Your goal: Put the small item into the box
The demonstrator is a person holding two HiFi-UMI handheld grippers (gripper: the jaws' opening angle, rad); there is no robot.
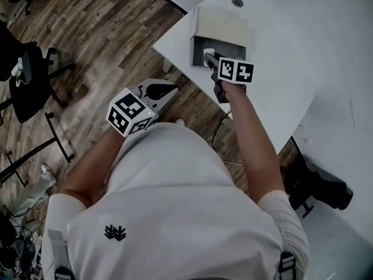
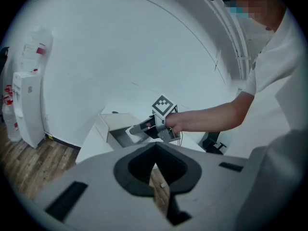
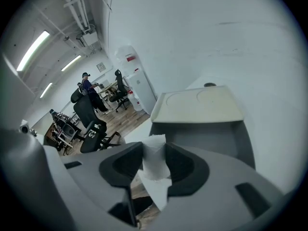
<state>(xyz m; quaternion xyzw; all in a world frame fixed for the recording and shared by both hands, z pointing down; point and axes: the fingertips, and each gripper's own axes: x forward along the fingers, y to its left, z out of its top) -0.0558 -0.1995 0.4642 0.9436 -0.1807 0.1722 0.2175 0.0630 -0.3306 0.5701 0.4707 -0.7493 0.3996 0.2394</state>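
An open grey box with its pale lid folded back stands near the corner of the white table. My right gripper hangs over the box's near edge, shut on a small crumpled white item. In the right gripper view the box's inside lies just beyond the jaws. My left gripper is off the table, over the wooden floor, shut with nothing in it. From the left gripper view I see the right gripper at the box.
Black office chairs stand on the wooden floor to the left. A cable hangs below the table edge, and a dark chair base sits at the right. A round grommet is behind the box. A water dispenser stands by the wall.
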